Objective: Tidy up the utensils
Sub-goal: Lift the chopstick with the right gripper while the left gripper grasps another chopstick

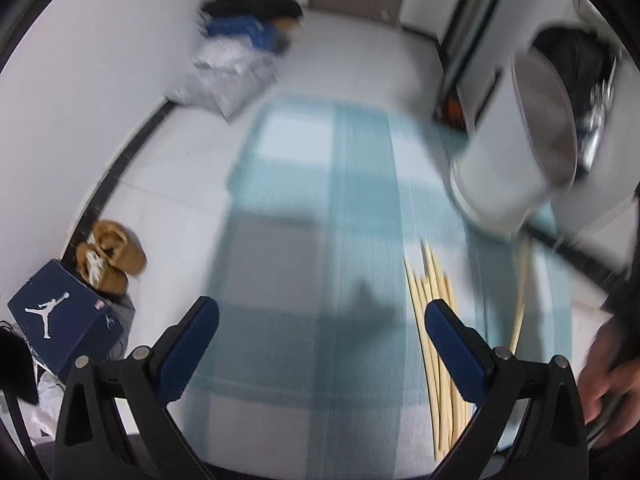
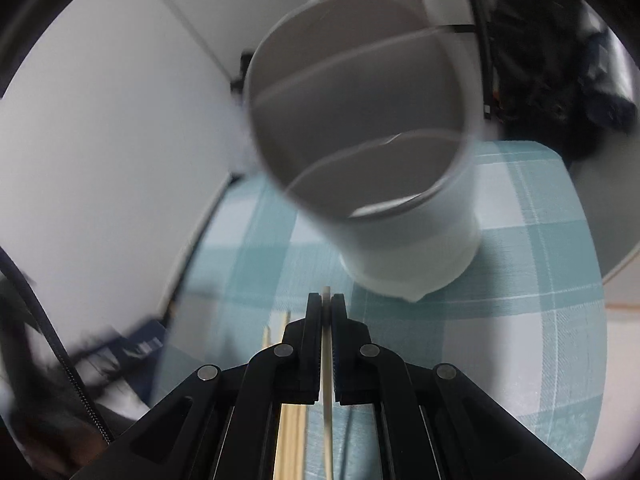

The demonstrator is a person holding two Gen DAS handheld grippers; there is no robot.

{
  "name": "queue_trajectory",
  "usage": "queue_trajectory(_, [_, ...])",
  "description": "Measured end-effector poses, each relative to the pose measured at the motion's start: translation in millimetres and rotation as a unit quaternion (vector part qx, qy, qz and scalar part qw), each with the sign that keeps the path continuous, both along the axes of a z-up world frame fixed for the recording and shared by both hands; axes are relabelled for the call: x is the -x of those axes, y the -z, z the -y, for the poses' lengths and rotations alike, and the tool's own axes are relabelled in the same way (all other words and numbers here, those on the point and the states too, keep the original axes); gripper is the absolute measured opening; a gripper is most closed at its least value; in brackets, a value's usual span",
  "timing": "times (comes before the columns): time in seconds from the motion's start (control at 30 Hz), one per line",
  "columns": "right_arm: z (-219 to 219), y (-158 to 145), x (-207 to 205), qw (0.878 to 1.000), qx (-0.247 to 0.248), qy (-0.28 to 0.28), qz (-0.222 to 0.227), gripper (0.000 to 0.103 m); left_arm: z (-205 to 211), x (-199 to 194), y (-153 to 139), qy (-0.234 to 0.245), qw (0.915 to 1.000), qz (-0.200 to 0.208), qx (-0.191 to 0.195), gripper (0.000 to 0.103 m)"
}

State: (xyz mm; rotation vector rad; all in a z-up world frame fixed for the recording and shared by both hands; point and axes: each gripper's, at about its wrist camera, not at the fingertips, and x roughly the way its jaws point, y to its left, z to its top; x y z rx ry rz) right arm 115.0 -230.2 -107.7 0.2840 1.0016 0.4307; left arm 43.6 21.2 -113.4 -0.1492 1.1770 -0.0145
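Underneath, teal plaid cloth (image 1: 304, 216) over a table, pale floor (image 1: 172, 160) beyond.

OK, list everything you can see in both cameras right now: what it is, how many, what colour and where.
utensil holder: one, white, divided inside, standing on the far part of the cloth
held chopstick: one, pale, clamped in the right gripper, tip toward the holder
loose chopsticks: a bundle, count unclear, pale wood, lying on the cloth
cloth: one, teal and white plaid, covering the surface
shoebox: one, navy with white logo, on the floor, left
shoes: a pair, tan, beside the shoebox
pile of clothes and bags: black, blue, white, by the far wall
left gripper: black with blue pads, open, empty
right gripper: black, shut on the chopstick
person's hand: one, at the right edge
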Motion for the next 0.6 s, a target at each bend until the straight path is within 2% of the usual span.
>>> queue_trajectory(0.07, [14.0,-3.6,-1.9,0.999,-0.029,0.019,0.001,0.003,10.4,1.3,6.9,0.018,0.9996,-0.019,0.011,0.099])
queue_trajectory(0.2, [36.1,-10.4,-0.1,0.996,-0.072,0.043,0.011,0.003,27.9,3.5,20.5,0.044,0.9978,-0.047,-0.015,0.098])
queue_trajectory(0.27, [39.1,-10.8,0.2,0.995,-0.08,0.05,0.018,0.003,31.7,3.3,26.6,0.048,0.9966,-0.065,-0.016,0.092])
queue_trajectory(0.47, [69.7,-22.2,14.2,0.992,-0.1,0.073,0.036,0.003,30.0,-2.0,29.1,0.036,0.9957,-0.081,-0.029,0.092])
queue_trajectory(0.6, [68.8,-27.5,13.5,0.991,-0.102,0.077,0.048,0.003,35.2,-2.9,37.1,0.035,0.9951,-0.087,-0.032,0.09])
